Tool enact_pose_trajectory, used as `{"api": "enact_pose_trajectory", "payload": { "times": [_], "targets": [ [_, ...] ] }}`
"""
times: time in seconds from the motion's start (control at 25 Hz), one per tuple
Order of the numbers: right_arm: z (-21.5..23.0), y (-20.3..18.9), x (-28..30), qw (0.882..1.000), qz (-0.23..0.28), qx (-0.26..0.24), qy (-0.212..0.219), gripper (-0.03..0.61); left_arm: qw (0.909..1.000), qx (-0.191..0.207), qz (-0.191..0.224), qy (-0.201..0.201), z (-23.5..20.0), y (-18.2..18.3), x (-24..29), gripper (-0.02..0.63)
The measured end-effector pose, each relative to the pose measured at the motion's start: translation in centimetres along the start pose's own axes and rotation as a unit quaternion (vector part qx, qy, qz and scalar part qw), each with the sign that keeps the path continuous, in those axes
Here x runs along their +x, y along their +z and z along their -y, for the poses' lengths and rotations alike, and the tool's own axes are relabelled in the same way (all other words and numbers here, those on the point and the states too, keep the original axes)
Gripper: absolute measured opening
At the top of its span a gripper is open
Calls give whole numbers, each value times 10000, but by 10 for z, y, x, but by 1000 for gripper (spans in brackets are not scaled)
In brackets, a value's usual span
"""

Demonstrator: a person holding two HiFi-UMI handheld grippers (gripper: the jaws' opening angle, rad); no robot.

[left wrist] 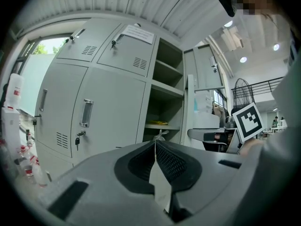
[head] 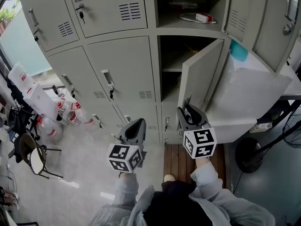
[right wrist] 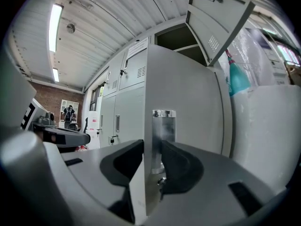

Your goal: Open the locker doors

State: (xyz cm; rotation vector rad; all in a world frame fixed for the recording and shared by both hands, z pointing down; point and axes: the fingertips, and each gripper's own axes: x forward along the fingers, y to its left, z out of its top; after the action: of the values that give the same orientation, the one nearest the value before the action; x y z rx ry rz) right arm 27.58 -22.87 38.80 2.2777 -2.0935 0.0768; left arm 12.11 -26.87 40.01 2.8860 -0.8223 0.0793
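Observation:
A bank of grey lockers (head: 122,69) stands in front of me. The middle-row door (head: 200,74) hangs partly ajar, with a dark compartment behind it. My right gripper (head: 188,108) holds that door's free edge. In the right gripper view its jaws (right wrist: 151,145) are shut on the door (right wrist: 188,102), with the metal handle (right wrist: 163,126) against the right pad. My left gripper (head: 140,122) hovers lower left, before closed lockers, touching nothing. In the left gripper view its jaws (left wrist: 155,144) are shut and empty. The top locker's door (head: 244,13) stands wide open.
Water bottles (head: 70,114) stand on the floor at the left, near a chair (head: 30,157). A white plastic-covered bulk (head: 254,88) sits right beside the ajar door. A fan (head: 291,126) stands at the far right. A red and white packet (head: 200,18) lies in the top compartment.

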Motion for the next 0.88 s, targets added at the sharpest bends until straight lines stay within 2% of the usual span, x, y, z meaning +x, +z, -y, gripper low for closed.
{"api": "enact_pose_trajectory", "payload": {
  "times": [0.64,0.88],
  "targets": [
    [23,-5,-55,9977,-30,-14,-679,123,9994,-59,-94,-317,29,-14,-21,11],
    [32,-8,-71,9959,40,253,-866,118,9990,-50,-114,-433,36,-15,-26,11]
  ]
}}
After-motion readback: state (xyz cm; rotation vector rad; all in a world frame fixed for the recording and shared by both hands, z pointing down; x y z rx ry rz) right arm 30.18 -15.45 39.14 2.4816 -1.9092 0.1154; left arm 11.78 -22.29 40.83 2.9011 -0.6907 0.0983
